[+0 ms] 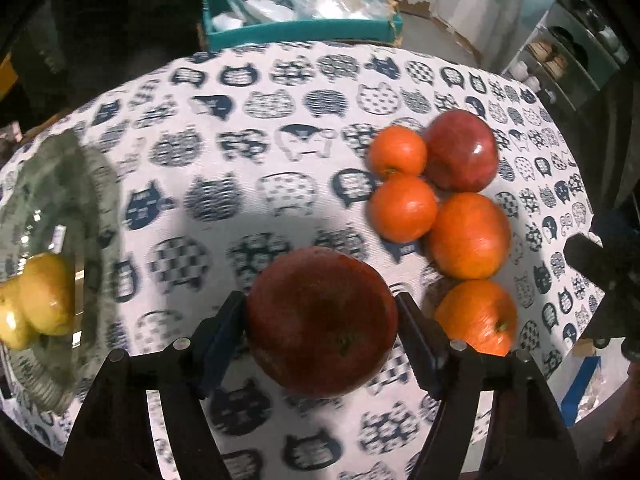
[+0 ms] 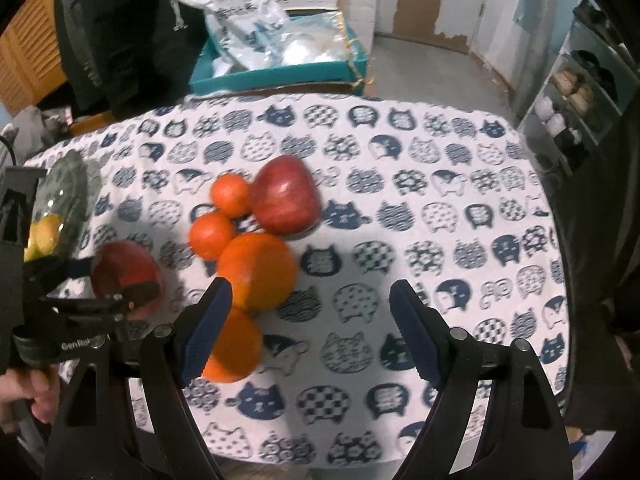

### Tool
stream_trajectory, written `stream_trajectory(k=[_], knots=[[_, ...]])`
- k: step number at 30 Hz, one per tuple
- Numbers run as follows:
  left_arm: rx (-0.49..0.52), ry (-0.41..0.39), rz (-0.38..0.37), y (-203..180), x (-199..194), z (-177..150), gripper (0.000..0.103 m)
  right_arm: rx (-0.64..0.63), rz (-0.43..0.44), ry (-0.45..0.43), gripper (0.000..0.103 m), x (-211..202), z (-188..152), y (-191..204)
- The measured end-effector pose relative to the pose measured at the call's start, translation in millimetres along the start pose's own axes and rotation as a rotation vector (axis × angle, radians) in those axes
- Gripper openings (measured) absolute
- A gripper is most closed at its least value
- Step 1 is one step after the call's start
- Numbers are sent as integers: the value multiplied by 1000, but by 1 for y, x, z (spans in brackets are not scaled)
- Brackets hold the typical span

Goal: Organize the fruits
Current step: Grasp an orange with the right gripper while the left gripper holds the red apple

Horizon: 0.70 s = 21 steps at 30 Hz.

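right gripper gaping, oranges — red apple

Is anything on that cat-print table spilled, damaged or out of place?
Nothing stands out. The red apple sits whole between the left gripper fingers; the other fruit lies in a tidy cluster, and the glass bowl holds yellow fruit.

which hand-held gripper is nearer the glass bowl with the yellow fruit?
Left. The left hand-held gripper, clamped on a red apple, sits beside the glass bowl; the right hand-held gripper hangs open farther right.

Cat-print tablecloth; teal tray holds plastic bags.
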State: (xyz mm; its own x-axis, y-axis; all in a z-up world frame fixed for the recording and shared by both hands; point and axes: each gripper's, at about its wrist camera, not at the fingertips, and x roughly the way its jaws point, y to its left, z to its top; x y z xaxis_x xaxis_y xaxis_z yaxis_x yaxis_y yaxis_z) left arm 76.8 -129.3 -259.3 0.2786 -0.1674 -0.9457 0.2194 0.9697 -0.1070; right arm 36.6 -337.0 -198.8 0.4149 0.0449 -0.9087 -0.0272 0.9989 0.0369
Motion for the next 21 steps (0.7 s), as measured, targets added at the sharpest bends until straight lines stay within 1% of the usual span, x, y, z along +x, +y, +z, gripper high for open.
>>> stream_trajectory(k=[5,11,14,17,21], knots=[[-24,-13,30,20,-11,-12,76,-29,19,24,82,6,-6,25],[-47,-31,44,37,-22,-27,76,-21,52,95,82,25,-19,44],[-52,-30,44,42,-25,-32,76,-27,44,131,82,37,-25,51],[-55,-32,43,46,-28,-35,76,-22,53,162,82,48,-28,53],[-57,-39,44,48,-31,-37,76,-24,49,183,82,58,-31,56]])
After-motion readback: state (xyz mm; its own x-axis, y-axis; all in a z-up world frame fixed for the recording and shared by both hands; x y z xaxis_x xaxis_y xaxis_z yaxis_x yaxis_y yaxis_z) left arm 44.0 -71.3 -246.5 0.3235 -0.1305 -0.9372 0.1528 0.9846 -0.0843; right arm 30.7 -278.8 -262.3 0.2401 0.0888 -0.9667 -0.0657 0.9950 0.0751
